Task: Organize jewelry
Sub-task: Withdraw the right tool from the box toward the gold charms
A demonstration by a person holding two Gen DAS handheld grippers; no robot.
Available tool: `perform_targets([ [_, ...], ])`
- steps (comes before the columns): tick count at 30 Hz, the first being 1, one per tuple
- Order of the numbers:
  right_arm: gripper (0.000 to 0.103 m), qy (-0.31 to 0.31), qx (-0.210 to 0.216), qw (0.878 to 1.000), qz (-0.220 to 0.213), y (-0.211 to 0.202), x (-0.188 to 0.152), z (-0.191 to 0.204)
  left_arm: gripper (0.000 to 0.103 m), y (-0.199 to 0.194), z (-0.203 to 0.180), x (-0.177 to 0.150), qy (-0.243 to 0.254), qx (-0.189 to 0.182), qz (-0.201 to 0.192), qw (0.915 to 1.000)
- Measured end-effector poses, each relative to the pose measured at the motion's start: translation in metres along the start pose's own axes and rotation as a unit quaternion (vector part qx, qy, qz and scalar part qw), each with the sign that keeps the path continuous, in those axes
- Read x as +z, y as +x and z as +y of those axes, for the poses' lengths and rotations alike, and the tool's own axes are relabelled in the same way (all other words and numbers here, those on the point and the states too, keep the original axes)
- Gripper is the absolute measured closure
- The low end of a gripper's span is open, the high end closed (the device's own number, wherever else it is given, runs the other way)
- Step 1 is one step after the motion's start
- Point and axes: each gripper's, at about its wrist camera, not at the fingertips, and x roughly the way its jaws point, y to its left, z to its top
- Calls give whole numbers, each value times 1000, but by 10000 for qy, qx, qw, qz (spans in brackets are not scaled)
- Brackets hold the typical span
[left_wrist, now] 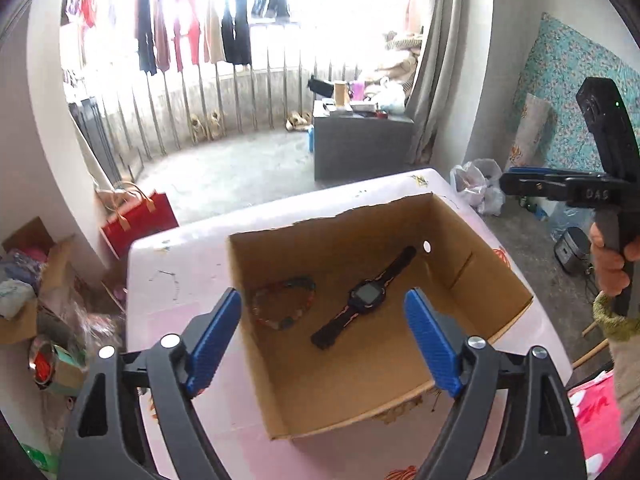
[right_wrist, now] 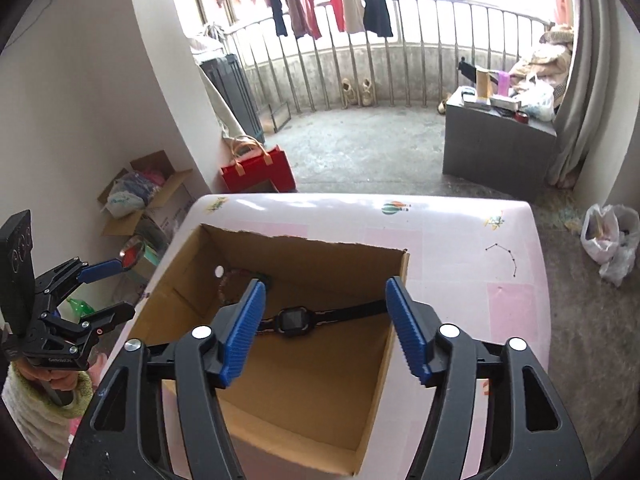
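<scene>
cardboard box (left_wrist: 492, 276): open-topped, plain brown corrugated board, torn ragged along its far rim, one round hole punched in a side wall. stands on a glossy pink table (left_wrist: 180, 264) with small printed motifs; bare table surface lies beyond the box on the right wrist view's right side.

watch (left_wrist: 363, 297): black, squarish dark face, long strap with faint pinkish markings. lies flat on the box floor, ahead of and below the left gripper (left_wrist: 324, 312), between the lines of its two fingers. long axis runs diagonally, from near the fingers up toward the holed wall.

bracelet (left_wrist: 283, 303): loop of multicoloured beads, roughly heart-shaped, flat on the box floor just beside the watch, apart from it, nearer the left-hand finger.

left gripper: blue ribbed pads on black arms, spread wide, nothing between them, clear above the box.

right gripper (right_wrist: 326, 312): same build, spread wide, empty, above the box; watch seen crosswise between its pads.
</scene>
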Motion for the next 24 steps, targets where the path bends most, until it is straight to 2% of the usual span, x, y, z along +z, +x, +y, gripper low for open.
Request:
perform_targets([
  [1,18,-25,67,10000,-66,-10,-11,4,15,-10,0,-15,0,127,-42,9999],
  [3,9,-102,152,9997,-133,-25,-36,15,12,-26,-3,-45,-79,197,19,9998],
  [7,8,-105,-20,9999,-73,-29,-96,38,9,-20,-12,-109,-484,275,605,9966],
  [10,8,-125,-561,9982,161,-7,-135,54,9,9,-19,-147,-733,401,1172,9896],
  [12,8,-102,-842,9949,539,14,-155,62,9,20,-21,-165,-910,407,1330,9861],
  [14,8,-22,-1133,9907,757,28,-172,68,9,29,-22,-173,-1023,377,1307,9854],
  [16,8,195,-1217,9898,720,36,-179,69,9,34,-23,-173,-1057,339,1223,9863],
  [20,8,622,-1050,9920,321,37,-187,67,14,33,-41,-173,-736,172,1029,9918],
  [22,8,707,-820,9932,423,42,-187,64,19,32,-49,-173,-700,85,871,9937],
  [24,8,792,-597,9927,690,48,-187,60,27,34,-52,-171,-978,-229,718,9924],
])
